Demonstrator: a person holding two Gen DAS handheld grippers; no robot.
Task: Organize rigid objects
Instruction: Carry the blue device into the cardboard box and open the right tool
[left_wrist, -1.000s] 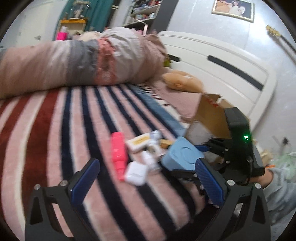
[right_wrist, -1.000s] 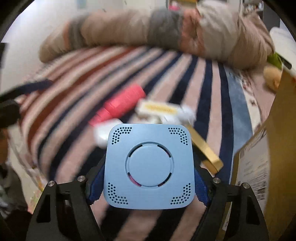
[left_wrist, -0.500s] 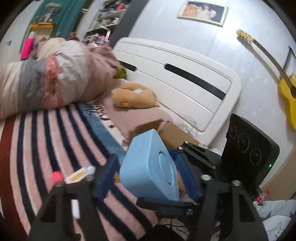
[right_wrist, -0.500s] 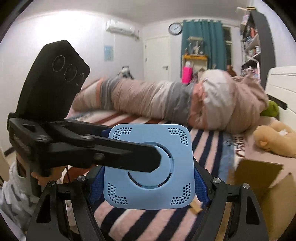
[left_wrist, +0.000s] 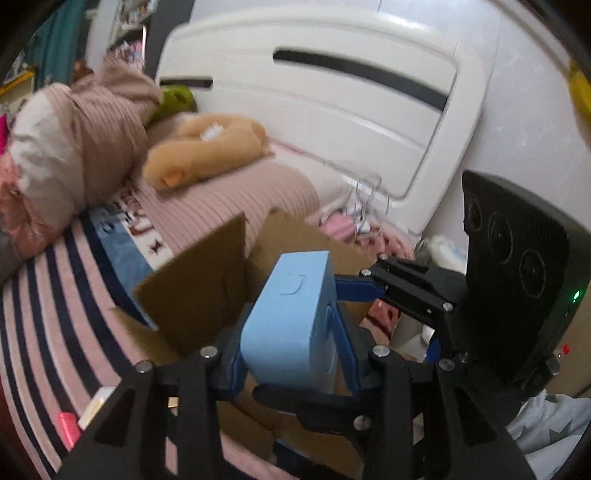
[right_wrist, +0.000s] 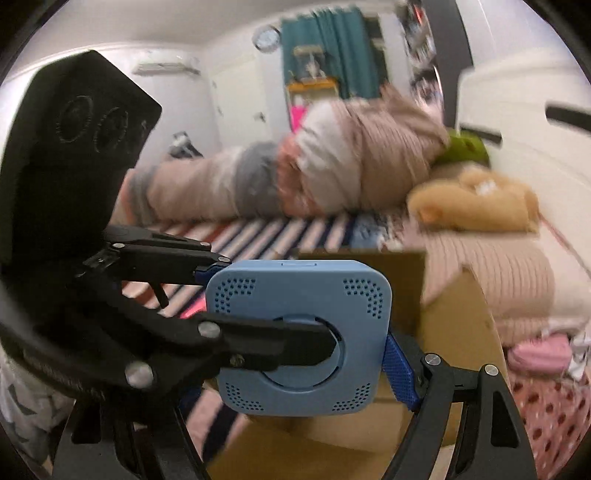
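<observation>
Lifted blue box (right_wrist: 299, 332), clamped between both grippers

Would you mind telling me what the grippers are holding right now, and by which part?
Both hold the blue box over the cardboard box. The left gripper clamps its front and back faces; the right gripper grips its two side edges.

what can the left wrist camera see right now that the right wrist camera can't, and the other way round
Only the left wrist view shows the pink item on the striped blanket and the blue device's plain edge. Only the right wrist view shows its perforated face, the wall clock and the teal curtain. Both show the right gripper and left gripper gripping the device above the cardboard box, plus the tan plush.
</observation>
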